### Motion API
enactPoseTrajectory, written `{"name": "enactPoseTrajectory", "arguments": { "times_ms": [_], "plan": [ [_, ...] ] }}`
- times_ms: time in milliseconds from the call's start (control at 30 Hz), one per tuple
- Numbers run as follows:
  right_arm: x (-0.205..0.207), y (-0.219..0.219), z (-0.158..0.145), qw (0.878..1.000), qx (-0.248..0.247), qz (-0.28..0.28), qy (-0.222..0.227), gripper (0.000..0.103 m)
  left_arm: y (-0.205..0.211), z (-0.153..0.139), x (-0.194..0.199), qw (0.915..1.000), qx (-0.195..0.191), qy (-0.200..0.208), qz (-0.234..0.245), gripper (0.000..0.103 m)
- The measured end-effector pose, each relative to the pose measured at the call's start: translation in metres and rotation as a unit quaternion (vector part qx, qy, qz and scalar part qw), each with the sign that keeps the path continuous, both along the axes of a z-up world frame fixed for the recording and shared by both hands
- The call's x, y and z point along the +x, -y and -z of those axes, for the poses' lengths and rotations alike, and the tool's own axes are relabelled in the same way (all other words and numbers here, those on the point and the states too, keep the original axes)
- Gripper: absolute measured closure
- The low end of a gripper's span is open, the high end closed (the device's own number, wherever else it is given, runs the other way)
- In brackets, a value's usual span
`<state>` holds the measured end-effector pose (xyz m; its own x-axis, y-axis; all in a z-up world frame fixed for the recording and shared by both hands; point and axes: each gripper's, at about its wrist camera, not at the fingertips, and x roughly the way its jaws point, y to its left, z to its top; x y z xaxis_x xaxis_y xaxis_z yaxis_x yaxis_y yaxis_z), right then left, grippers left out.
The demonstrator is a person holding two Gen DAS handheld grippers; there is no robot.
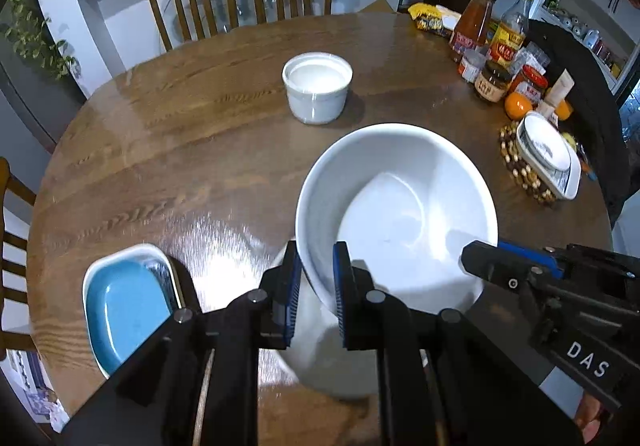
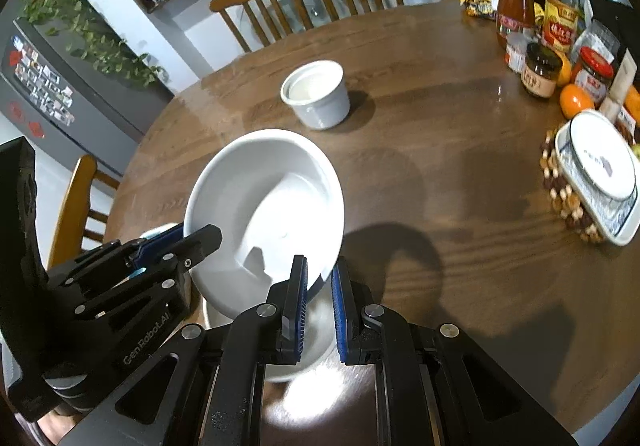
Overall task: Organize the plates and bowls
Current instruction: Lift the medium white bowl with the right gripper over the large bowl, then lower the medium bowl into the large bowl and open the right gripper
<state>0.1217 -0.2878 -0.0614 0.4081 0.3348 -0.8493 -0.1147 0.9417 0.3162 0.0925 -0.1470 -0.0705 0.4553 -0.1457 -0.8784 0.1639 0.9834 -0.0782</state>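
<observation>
White bowl (image 1: 396, 213) hangs above the table (image 1: 180, 133), tilted, mouth facing you; round, so no long axis. Your left gripper (image 1: 318, 286) and right gripper (image 2: 320, 294) each have jaws pinched narrowly on its rim. You're mid-carry; next, probably level it onto a stack.

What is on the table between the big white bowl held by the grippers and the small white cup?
Nothing: only bare wood lies between the big white bowl and the small white cup; both wrist views show it.
</observation>
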Motion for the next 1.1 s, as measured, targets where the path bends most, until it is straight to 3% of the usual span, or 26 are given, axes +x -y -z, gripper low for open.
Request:
{"name": "enactPoseTrajectory", "arguments": {
  "times_ms": [300,567,1100],
  "plan": [
    [-0.011,-0.017,0.037,0.998,0.002,-0.014,-0.056,0.089,-0.016,0.029,-0.012,0.9990,-0.002,-0.044,-0.011,0.090],
    [-0.012,-0.028,0.050,0.997,-0.012,-0.027,-0.075,0.089,-0.017,0.047,-0.013,0.9977,0.009,-0.065,-0.012,0.090],
    [-0.013,-0.032,0.050,0.996,-0.026,-0.027,-0.081,0.089,-0.017,0.043,-0.018,0.9984,0.013,-0.055,-0.001,0.086]
  ]
}}
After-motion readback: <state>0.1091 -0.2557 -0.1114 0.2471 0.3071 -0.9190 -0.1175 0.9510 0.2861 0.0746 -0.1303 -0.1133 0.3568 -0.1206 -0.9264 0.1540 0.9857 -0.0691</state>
